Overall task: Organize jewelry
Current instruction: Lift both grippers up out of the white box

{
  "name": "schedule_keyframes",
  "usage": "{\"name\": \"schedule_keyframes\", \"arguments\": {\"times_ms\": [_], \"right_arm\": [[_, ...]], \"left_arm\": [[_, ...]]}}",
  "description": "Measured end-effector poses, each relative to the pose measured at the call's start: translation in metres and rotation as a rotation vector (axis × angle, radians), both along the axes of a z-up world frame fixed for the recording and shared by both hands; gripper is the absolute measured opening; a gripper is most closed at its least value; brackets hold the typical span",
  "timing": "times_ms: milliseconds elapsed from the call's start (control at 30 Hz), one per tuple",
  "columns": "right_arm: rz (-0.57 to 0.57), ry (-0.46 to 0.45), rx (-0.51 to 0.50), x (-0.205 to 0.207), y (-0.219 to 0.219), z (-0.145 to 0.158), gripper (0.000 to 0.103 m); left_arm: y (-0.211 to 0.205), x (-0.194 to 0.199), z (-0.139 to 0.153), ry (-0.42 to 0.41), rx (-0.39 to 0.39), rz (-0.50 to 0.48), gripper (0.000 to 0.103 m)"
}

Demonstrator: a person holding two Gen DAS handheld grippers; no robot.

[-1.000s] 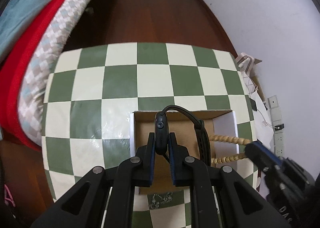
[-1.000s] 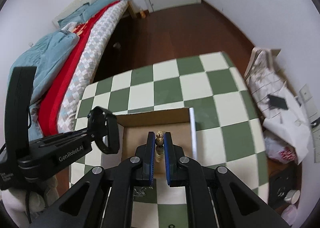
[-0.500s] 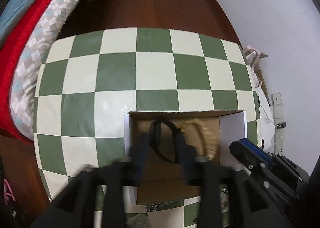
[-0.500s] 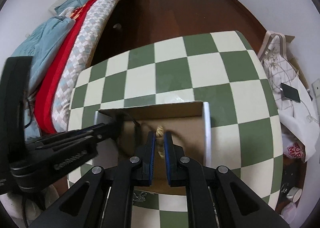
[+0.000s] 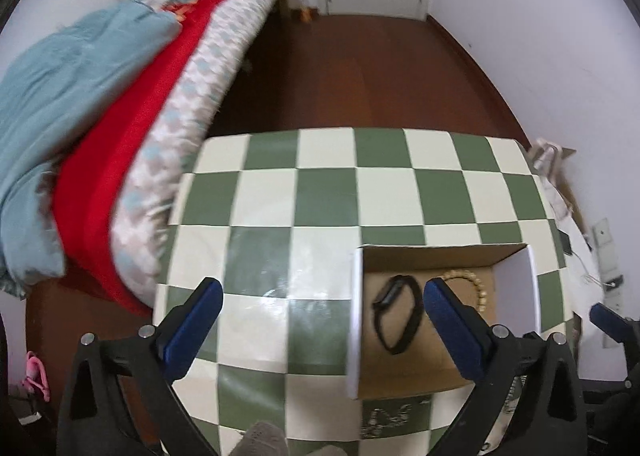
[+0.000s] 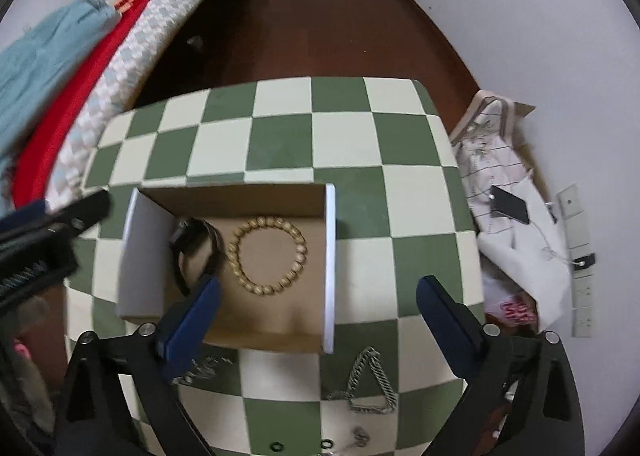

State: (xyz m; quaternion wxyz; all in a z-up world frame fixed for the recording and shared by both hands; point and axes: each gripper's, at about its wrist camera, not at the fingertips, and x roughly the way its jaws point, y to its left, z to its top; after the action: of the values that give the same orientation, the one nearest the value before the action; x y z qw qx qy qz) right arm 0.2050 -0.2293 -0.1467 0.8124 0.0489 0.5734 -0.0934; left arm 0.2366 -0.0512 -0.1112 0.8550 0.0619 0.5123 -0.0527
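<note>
An open cardboard box (image 5: 354, 316) (image 6: 329, 256) with white side walls sits on the green and cream checkered table (image 5: 328, 184) (image 6: 280, 128). A black watch band (image 5: 396, 312) (image 6: 192, 244) lies on its floor at the left, and a wooden bead bracelet (image 5: 476, 288) (image 6: 302, 252) lies flat beside it. My left gripper (image 5: 322, 292) hangs over the box's left wall. Its jaws are opening wide and hold nothing. My right gripper (image 6: 319, 288) hovers over the box's near right corner, jaws also opening and holding nothing.
A silver chain (image 6: 372, 384) lies on the table in front of the box, with small dark rings (image 6: 276, 447) and another thin chain (image 6: 204, 368) nearby. A bed with red and blue covers (image 5: 100, 116) borders the table's left. A bag and phone (image 6: 508, 204) lie on the floor right.
Both grippers went from shut to wide open. The watch band left the left jaws and the bead bracelet left the right jaws; both now lie in the box. The left gripper drew back leftward.
</note>
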Motion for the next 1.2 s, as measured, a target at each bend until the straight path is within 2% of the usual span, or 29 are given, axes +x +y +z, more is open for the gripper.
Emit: {"name": "schedule_keyframes", "arguments": {"times_ms": [167,300,800,1000,1200], "right_arm": [[-0.018,-0.012,-0.014,-0.018,0.004,-0.001,0.103],[-0.026,-0.034,-0.021,-0.032,0.008,0.006,0.103],[-0.012,-0.193,-0.073,-0.107,0.032,0.074,0.103],[0.0,-0.253,-0.093,-0.137,0.044,0.101,0.103],[-0.016,-0.285,-0.055,-0.162,0.045,0.112,0.103]], "left_arm": [[0.011,-0.024,0.011,-0.107,0.049,0.027,0.102],[0.016,-0.04,0.022,-0.142,0.061,0.032,0.102],[0.038,-0.12,0.063,-0.207,0.054,0.015,0.102],[0.045,-0.15,0.078,-0.259,0.073,0.008,0.102],[0.056,-0.171,0.083,-0.297,0.085,0.055,0.102]]}}
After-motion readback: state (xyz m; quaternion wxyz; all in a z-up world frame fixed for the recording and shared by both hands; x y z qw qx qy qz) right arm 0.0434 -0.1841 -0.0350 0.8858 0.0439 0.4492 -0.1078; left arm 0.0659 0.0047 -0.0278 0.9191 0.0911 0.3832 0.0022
